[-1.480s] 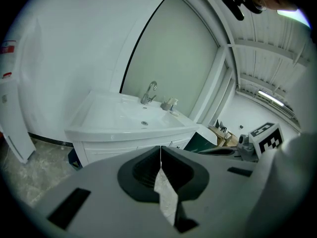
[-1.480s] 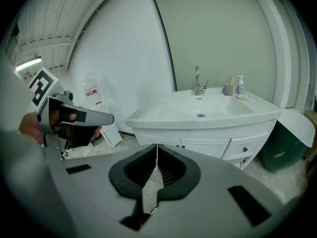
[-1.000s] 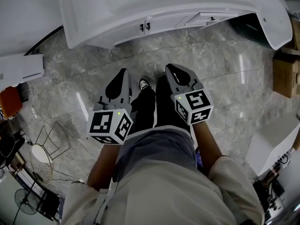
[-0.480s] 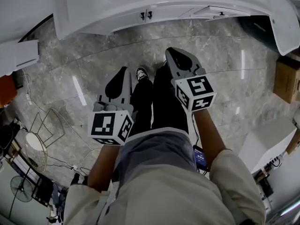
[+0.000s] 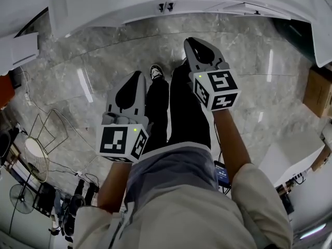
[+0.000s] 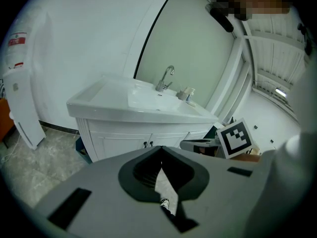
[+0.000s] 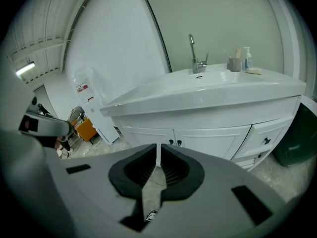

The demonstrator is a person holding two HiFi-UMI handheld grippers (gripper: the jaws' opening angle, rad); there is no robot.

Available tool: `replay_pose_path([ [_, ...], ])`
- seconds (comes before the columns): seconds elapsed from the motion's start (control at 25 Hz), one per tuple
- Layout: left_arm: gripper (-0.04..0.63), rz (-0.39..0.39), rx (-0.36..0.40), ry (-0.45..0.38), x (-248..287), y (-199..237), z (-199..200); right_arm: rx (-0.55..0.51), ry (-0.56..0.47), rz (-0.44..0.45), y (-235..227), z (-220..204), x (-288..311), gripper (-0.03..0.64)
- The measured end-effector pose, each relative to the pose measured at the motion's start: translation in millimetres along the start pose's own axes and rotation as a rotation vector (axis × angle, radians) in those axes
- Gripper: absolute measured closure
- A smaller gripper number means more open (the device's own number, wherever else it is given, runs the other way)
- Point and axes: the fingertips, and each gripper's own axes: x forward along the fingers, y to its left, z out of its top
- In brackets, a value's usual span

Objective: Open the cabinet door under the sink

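The white sink cabinet (image 5: 129, 4) runs along the top of the head view, and its two dark door knobs (image 5: 166, 6) sit side by side. The closed cabinet doors (image 7: 198, 140) and the knobs (image 7: 174, 143) face me below the basin (image 7: 208, 90). My left gripper (image 5: 136, 77) hovers over the floor well short of the cabinet, shut and holding nothing. My right gripper (image 5: 193, 42) is a little further forward, also shut and holding nothing, still apart from the doors. The knobs (image 6: 147, 144) show just above the left gripper (image 6: 161, 148).
A faucet (image 7: 194, 53), a cup and a bottle (image 7: 240, 58) stand on the basin. Drawers (image 7: 265, 140) and a dark green bin (image 7: 297, 138) lie right of the doors. A cardboard box (image 5: 317, 90), a white unit (image 5: 290, 157), a wire rack (image 5: 46, 144) and cables edge the marble floor.
The cabinet has slid toward the top edge of the head view and the knobs sit higher. Both grippers stay shut over the person's legs, the right one slightly higher.
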Motion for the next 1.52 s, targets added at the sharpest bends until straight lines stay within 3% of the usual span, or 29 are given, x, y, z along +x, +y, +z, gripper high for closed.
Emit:
replay_pose_path([
  [0.6,0.597,0.016,-0.062,0.025,33.7,21.6,-18.5,-0.009,0.034,-0.006,-14.8,-23.4,69.4,0.601],
  [1.08,0.597,0.022,-0.115,0.088,58.6,42.8,-58.1,0.037,0.035,-0.072,-50.7,-40.1,128.1,0.601],
  [1.52,0.597,0.058,-0.165,0.084,76.3,62.6,-76.8,0.044,0.052,-0.113,-70.3,-66.4,178.8,0.595],
])
